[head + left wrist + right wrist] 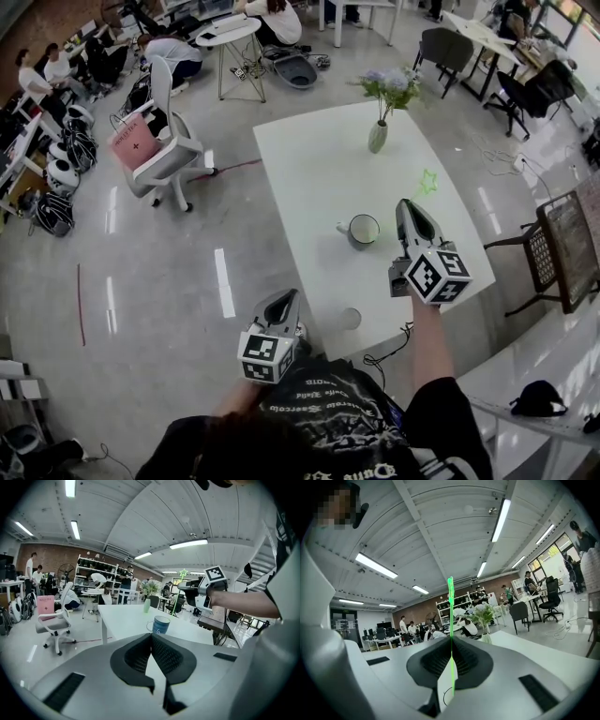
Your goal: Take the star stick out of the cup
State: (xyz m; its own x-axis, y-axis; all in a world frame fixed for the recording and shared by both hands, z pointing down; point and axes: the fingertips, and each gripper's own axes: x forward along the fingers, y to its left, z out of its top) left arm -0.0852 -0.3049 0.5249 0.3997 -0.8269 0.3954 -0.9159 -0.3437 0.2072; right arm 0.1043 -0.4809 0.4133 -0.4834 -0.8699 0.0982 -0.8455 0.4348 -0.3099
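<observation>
Two grippers are working over the white table (309,169). The right gripper (410,208) is pinching the green star stick (427,181) between closed jaws, holding it roughly upright in the air beside the cup (363,230). The left gripper (281,305) is hovering near the table edge, jaws pressed together, gripping nothing.

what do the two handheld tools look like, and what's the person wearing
Both the left tool and right tool are light grey shells with dark ribbed pads, each carrying a white cube with black square markers. The person wears a black short-sleeved T-shirt with pale lettering.
</observation>
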